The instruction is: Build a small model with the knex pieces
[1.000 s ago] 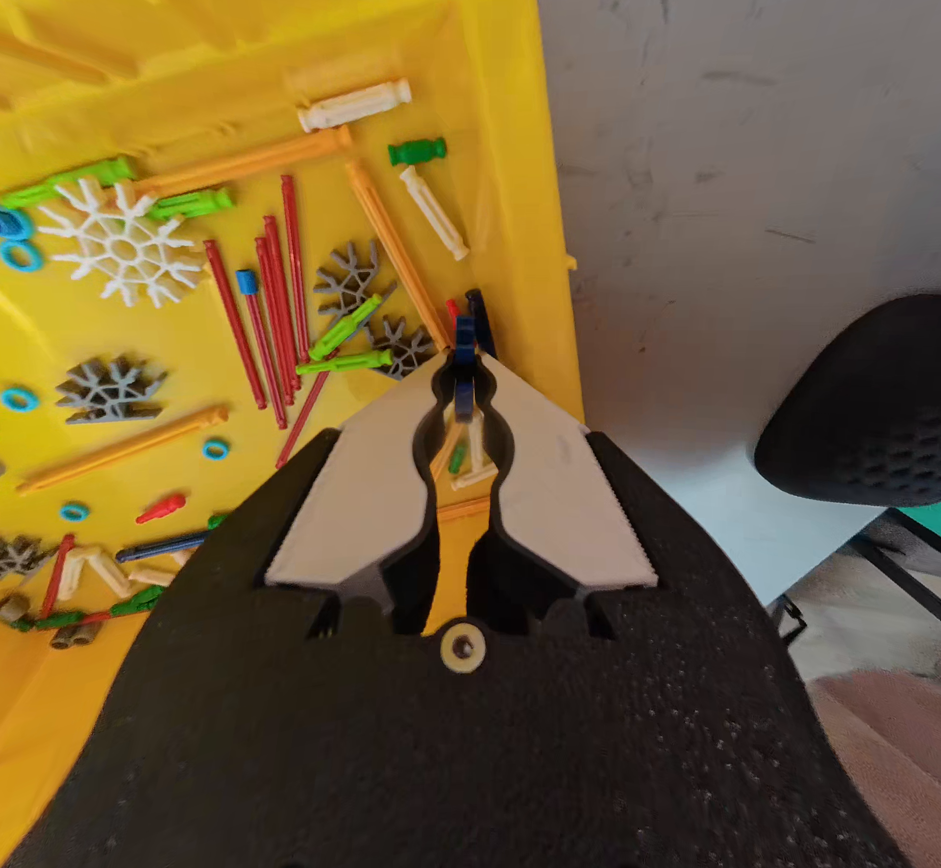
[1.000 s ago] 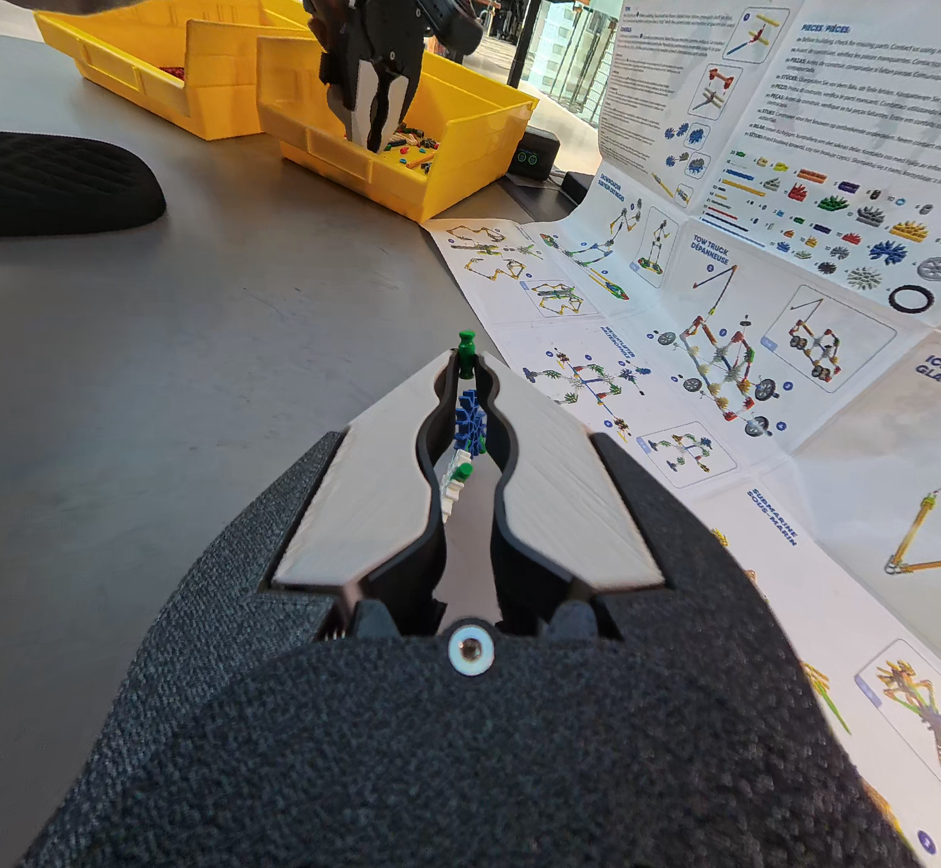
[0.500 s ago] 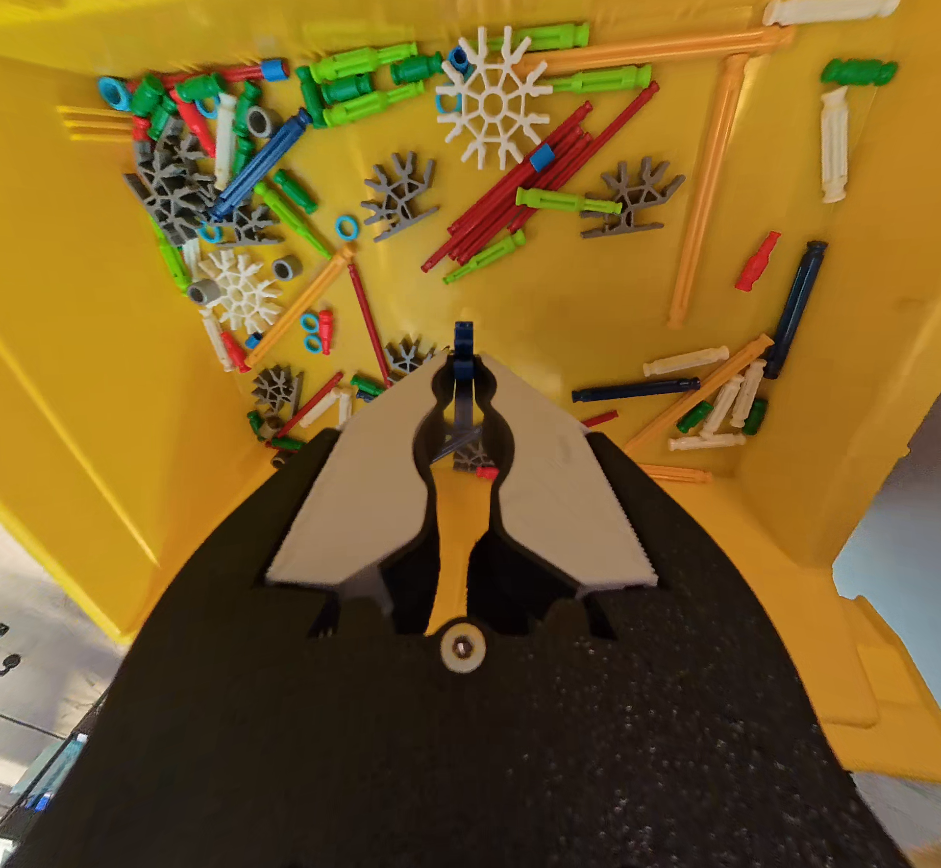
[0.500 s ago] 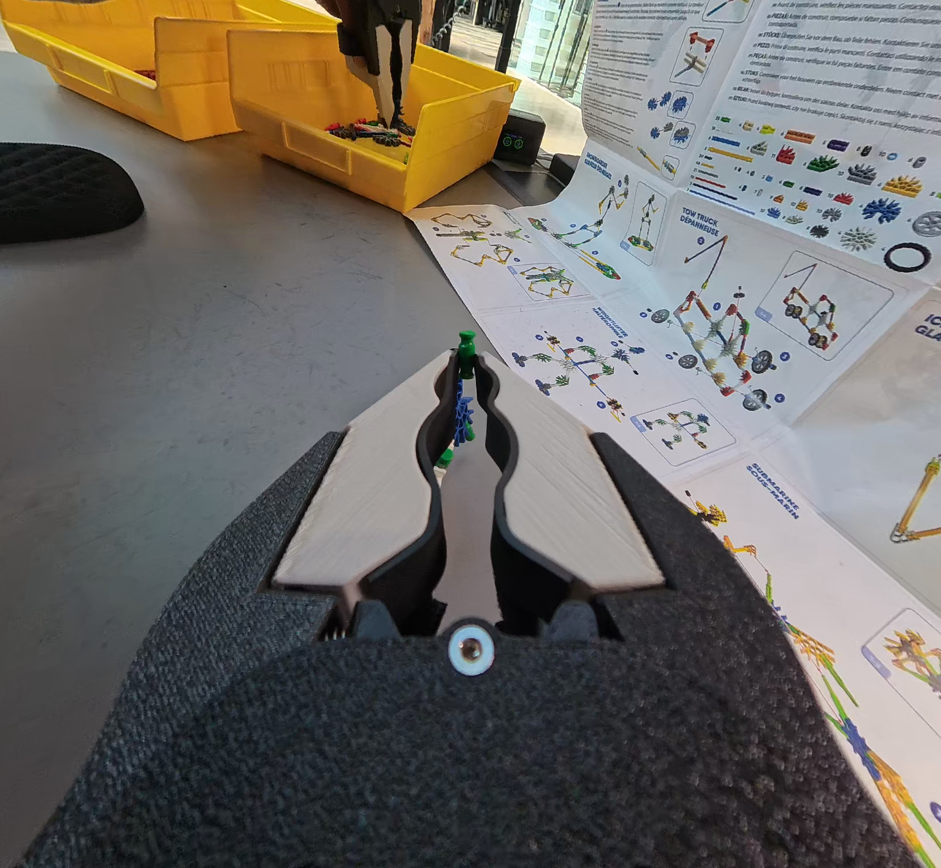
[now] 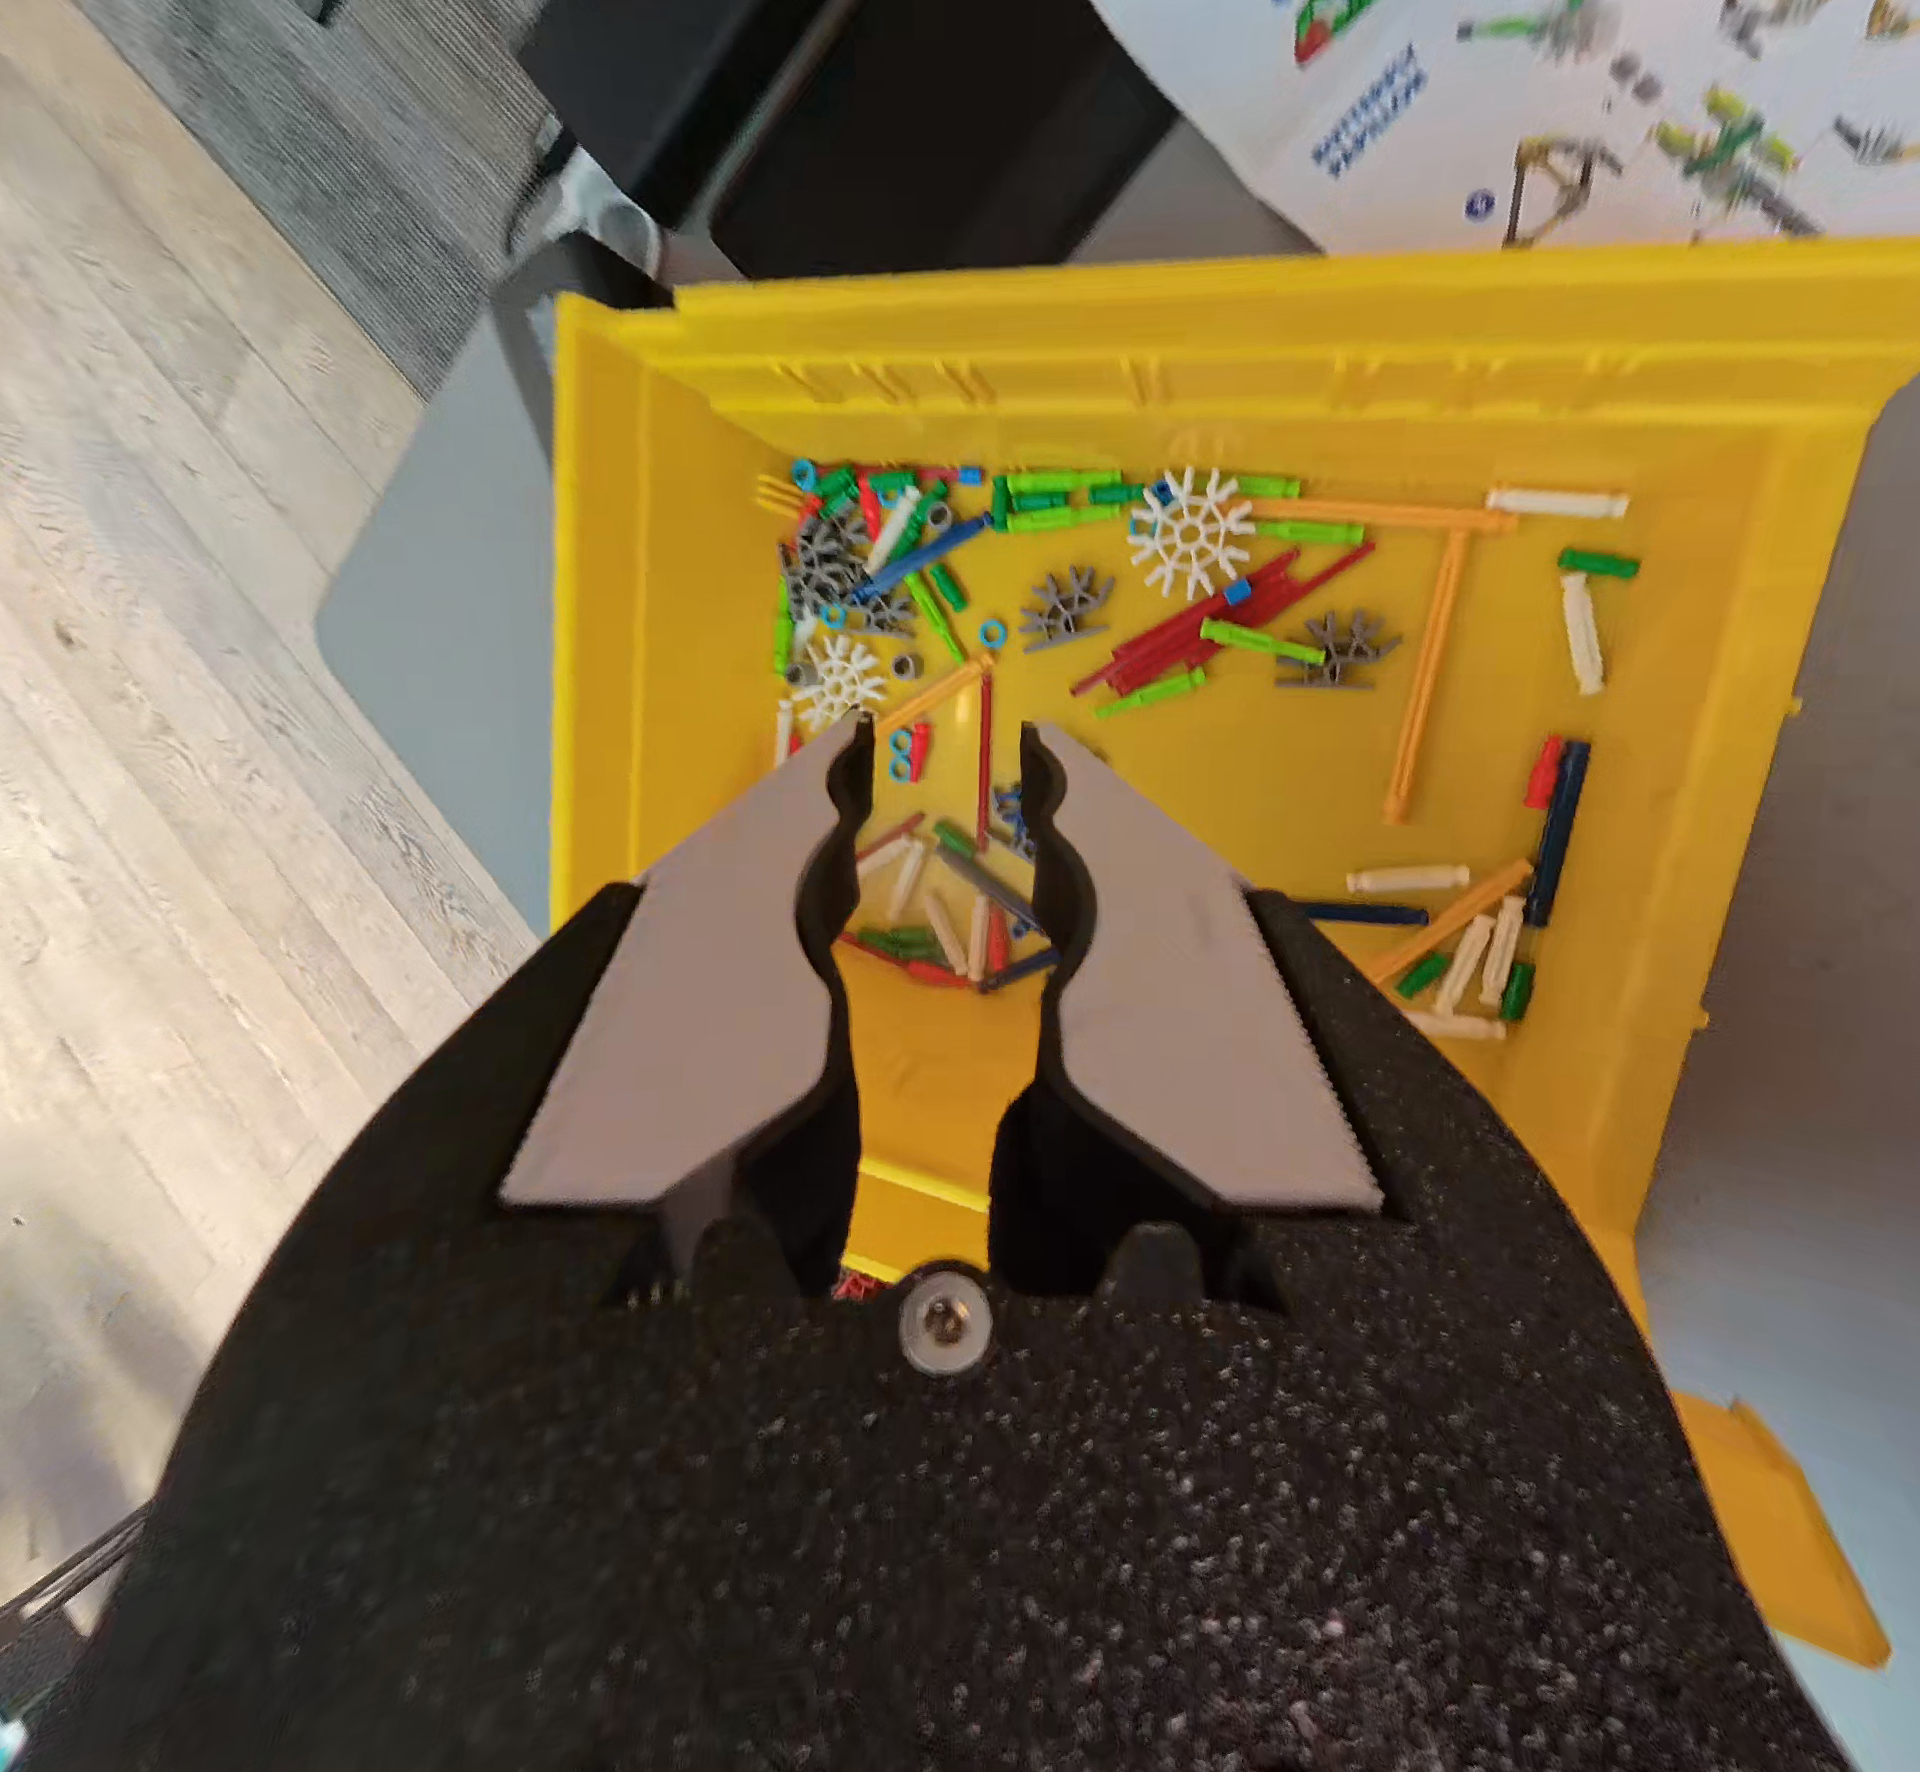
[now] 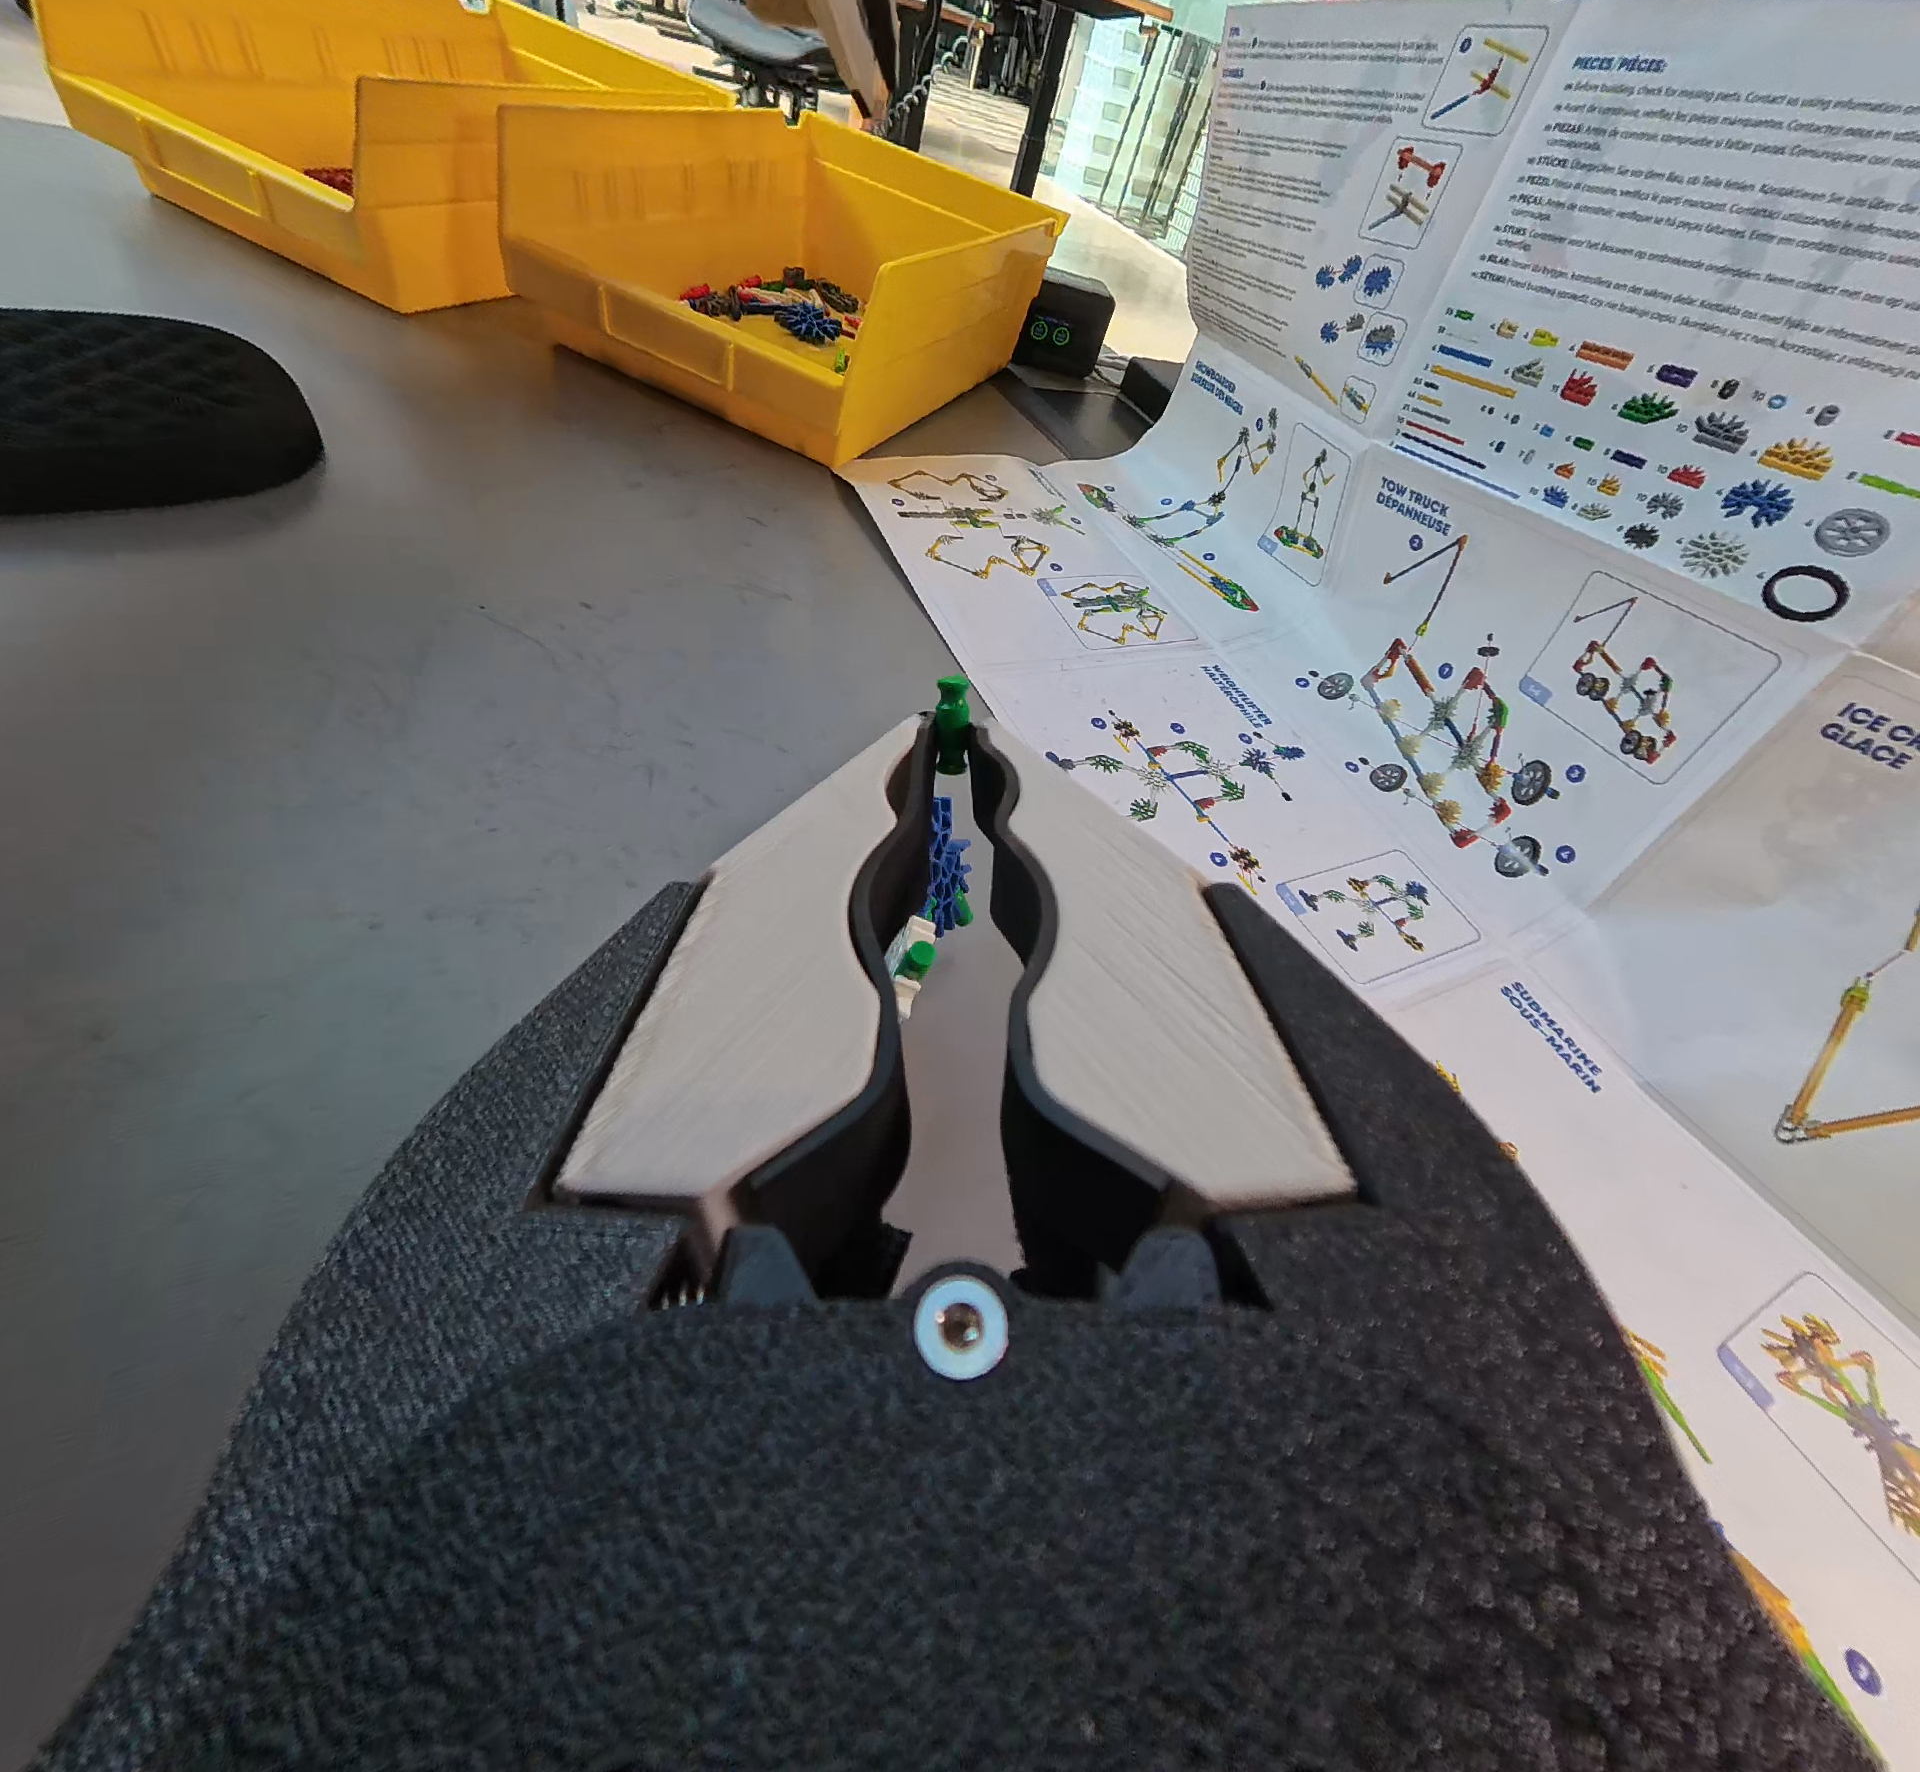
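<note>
Left gripper: the left gripper (image 5: 940, 735) hangs above the yellow bin (image 5: 1039, 340) with its jaws spread apart and nothing between them; in the right wrist view it shows high over the bin's far side, blurred.
Beneath the left gripper: loose construction pieces lie on the bin floor near the bin's left wall, among them a small white snowflake connector (image 5: 847, 678), a pair of light blue rings (image 5: 906, 752) and a thin red rod (image 5: 983, 754).
Rest of the bin: a larger white snowflake connector (image 5: 1190, 533) lies near the far wall, a bundle of red rods (image 5: 1205, 626) and two grey half-round connectors (image 5: 1340, 650) in the middle, a long orange rod (image 5: 1432, 673) toward the right wall, and white, green and dark blue rods in the near right corner.
Right gripper: the right gripper (image 6: 948, 735) is clenched on a small assembly; a green rod (image 6: 950, 723) sticks out past its fingertips, and a blue connector (image 6: 948, 865) sits between the fingers behind it.
Below the right gripper: the grey table (image 6: 416, 683), at the left edge of an unfolded instruction sheet (image 6: 1455, 631).
Farther off: the yellow bin stands at the table's far side, touching the sheet's far left corner, with two more yellow bins (image 6: 260, 101) beside it on the left, and a black meshed pad (image 6: 125, 403) near the table's left edge.
</note>
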The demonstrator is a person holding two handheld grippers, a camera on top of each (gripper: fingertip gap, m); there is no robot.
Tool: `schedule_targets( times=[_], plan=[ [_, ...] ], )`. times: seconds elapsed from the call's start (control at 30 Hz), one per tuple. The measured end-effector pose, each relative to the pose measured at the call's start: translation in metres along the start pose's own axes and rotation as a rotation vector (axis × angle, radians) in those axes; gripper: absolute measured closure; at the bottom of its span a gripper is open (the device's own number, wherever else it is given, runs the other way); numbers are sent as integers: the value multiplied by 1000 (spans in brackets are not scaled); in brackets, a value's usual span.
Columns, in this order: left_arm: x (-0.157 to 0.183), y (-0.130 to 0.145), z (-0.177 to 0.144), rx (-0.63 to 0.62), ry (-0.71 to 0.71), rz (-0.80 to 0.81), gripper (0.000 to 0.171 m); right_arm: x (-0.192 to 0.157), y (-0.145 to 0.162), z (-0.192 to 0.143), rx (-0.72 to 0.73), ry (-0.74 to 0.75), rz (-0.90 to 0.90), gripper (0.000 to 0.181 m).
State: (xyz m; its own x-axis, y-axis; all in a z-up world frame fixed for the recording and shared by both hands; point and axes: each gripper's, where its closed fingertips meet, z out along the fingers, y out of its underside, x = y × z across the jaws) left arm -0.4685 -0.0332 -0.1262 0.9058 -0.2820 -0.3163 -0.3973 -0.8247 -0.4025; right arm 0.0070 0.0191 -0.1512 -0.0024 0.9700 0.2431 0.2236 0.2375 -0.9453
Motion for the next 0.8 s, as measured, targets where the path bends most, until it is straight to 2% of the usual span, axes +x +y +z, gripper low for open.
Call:
schedule_targets(
  times=[0.07, 0.17, 0.27, 0.37, 0.5, 0.6, 0.7, 0.8],
  plan=[
    [2, -26, -23, 165, -25, -60, 142, -1, -2, -1, 6, -3, -5, 177],
    [39, -68, -63, 456, 34, -114, 136, -4, -6, -2, 14, -8, -17, 177],
    [103, -96, -95, 716, 160, -153, 135, -9, -8, -1, 22, -19, -23, 177],
    [189, -112, -100, 884, 410, -243, 135, -15, -10, 1, 25, -33, -31, 177],
    [304, -132, -76, 941, 747, -338, 135, -25, -12, 4, 26, -47, -66, 177],
    [367, -153, -65, 926, 914, -350, 136, -34, -12, 7, 22, -61, -98, 177],
    [411, -166, -62, 886, 1016, -308, 141, -42, -12, 10, 3, -62, -158, 177],
    [431, -167, -58, 862, 1034, -293, 147, -52, -11, 14, -24, -60, -244, 177]
  ],
)
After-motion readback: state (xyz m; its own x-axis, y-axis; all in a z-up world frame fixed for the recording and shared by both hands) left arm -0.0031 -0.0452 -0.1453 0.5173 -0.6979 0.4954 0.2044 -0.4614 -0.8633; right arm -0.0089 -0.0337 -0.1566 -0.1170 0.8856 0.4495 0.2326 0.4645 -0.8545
